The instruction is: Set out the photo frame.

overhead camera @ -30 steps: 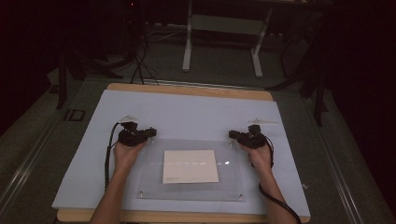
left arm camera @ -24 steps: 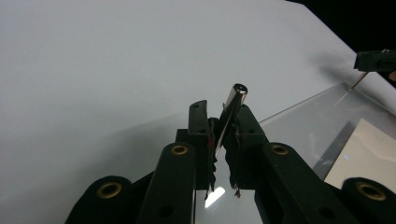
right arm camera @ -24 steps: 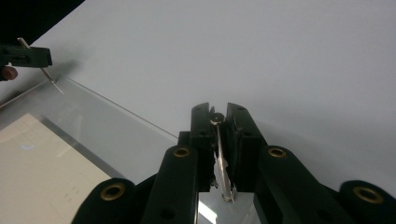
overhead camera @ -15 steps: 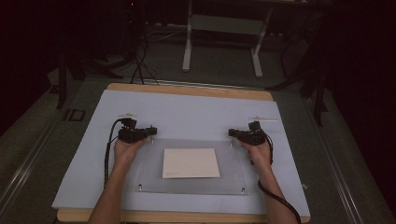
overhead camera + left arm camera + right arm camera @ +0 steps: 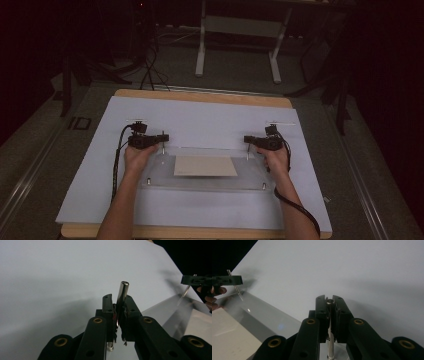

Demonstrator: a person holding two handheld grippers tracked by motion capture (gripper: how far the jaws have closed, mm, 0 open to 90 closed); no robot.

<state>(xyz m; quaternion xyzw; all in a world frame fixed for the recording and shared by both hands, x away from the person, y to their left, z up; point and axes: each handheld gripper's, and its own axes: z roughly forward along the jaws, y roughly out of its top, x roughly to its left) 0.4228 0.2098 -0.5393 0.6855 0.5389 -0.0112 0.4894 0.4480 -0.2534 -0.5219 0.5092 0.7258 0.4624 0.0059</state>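
Left tongs (image 5: 119,315) clamp a metal post (image 5: 123,293), right tongs (image 5: 330,315) clamp another post (image 5: 330,301), at the far corners of the clear plate (image 5: 250,177) on the counter (image 5: 200,125).

A big white sheet (image 5: 200,120) covers the wooden table (image 5: 200,96). The wood peeks out at the far edge and the near edge. Behind the table, on the grey floor (image 5: 240,80), stands a white metal frame (image 5: 237,25) with two legs. Black cables (image 5: 150,70) lie on the floor nearby.
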